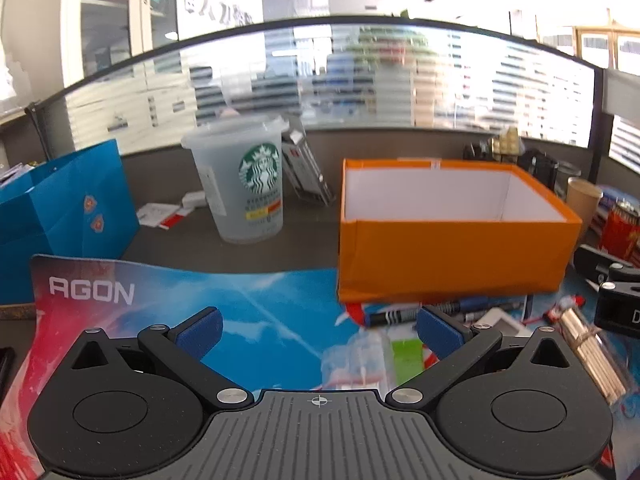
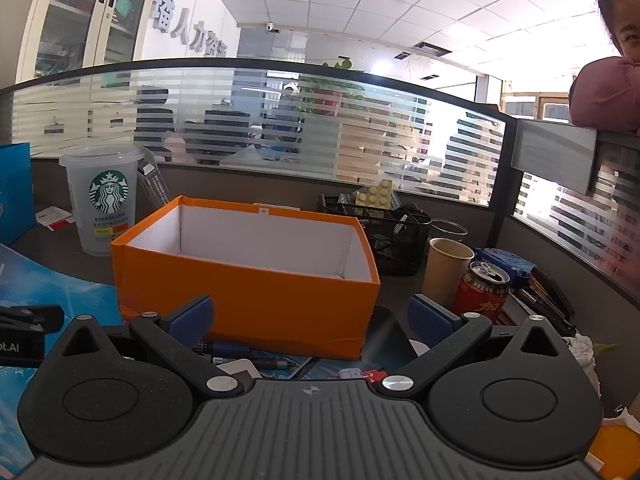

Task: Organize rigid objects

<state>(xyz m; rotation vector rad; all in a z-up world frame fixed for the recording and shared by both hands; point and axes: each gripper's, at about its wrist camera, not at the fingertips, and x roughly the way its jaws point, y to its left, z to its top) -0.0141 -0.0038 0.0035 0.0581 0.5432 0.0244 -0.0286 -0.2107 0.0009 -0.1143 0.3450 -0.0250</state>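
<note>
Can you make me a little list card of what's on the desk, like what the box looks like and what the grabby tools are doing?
box: orange box, white inside, looks empty
cup: clear lidded cup, left of box
can: opened red can, right of box, beside paper cup
pens: pens lying in front of box
left tool: left tool open, holding nothing
right tool: right tool open, holding nothing

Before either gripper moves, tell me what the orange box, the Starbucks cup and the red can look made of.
Orange box: likely cardboard, matte orange outside, white lining, creased folded edges.
Starbucks cup: frosted translucent plastic, by its cloudy see-through wall and printed logo.
Red can: probably aluminium, glossy red print, with a bare silvery top and an opened tab.
</note>
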